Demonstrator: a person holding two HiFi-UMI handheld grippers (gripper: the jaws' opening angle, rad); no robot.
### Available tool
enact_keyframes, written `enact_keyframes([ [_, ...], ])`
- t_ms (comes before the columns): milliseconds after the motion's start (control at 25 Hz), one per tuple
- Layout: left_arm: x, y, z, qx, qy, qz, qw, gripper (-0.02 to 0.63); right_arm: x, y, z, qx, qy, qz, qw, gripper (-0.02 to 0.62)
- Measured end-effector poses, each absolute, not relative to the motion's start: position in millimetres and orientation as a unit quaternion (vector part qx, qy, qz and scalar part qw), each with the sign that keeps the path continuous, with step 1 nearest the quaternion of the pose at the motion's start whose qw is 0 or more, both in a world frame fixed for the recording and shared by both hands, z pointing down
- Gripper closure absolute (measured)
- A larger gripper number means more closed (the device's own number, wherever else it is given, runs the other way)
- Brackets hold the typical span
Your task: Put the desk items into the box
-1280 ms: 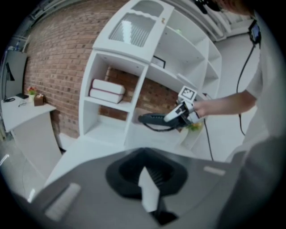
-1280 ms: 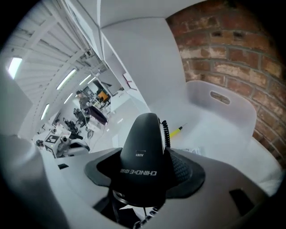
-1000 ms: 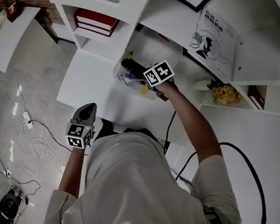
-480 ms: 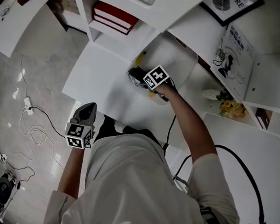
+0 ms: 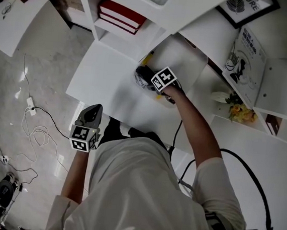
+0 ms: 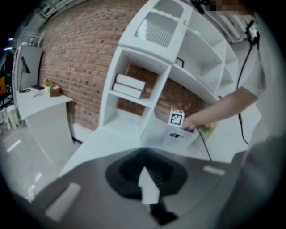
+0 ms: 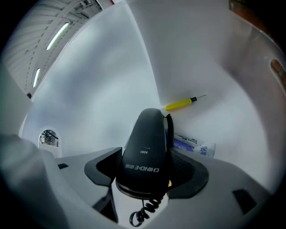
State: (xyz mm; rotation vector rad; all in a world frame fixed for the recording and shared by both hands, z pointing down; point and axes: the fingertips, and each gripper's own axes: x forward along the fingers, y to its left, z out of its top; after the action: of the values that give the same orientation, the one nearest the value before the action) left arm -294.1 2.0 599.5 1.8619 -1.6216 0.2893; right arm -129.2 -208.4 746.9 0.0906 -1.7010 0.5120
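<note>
My right gripper (image 7: 146, 161) is shut on a black telephone handset (image 7: 145, 147) with a coiled cord, and holds it inside the translucent white box (image 7: 89, 89). On the box's bottom lie a yellow screwdriver (image 7: 181, 104) and a blue-and-white tube (image 7: 192, 145). From the head view the right gripper (image 5: 146, 78) reaches into the box (image 5: 184, 58) on the white desk (image 5: 106, 80). My left gripper (image 5: 92, 113) hangs low beside the person's body, off the desk's front edge, shut with nothing seen in it (image 6: 147, 190).
Red books (image 5: 120, 13) lie in a shelf compartment left of the box. Yellow flowers (image 5: 237, 110) and a printed booklet (image 5: 251, 46) stand to its right. Cables (image 5: 35, 137) trail over the floor at the left, near a white side table (image 5: 16, 19).
The head view has swung a little. The right gripper stays in the box with the handset. The left gripper has hardly moved.
</note>
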Motion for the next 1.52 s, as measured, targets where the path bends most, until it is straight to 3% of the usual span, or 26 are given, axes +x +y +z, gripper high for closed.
enact_keyframes([
  [920, -258.8, -29.2, 594.0, 0.794, -0.519, 0.126, 0.289, 0.603, -93.8, -225.3, 598.5, 0.129, -0.833, 0.106, 0.528, 0.309],
  [1120, -239.1, -36.8, 589.5, 0.809, -0.499, 0.141, 0.276, 0.601, -76.7, -216.4, 560.4, 0.151, -0.862, 0.085, 0.477, 0.454],
  [1320, -220.5, -48.1, 576.3, 0.808, -0.508, 0.141, 0.265, 0.603, -52.7, -198.9, 523.7, 0.179, -0.893, 0.083, 0.405, 0.536],
  [1520, -193.8, -47.7, 559.7, 0.802, -0.521, 0.129, 0.264, 0.603, -20.7, -166.9, 483.5, 0.229, -0.922, 0.119, 0.289, 0.575],
])
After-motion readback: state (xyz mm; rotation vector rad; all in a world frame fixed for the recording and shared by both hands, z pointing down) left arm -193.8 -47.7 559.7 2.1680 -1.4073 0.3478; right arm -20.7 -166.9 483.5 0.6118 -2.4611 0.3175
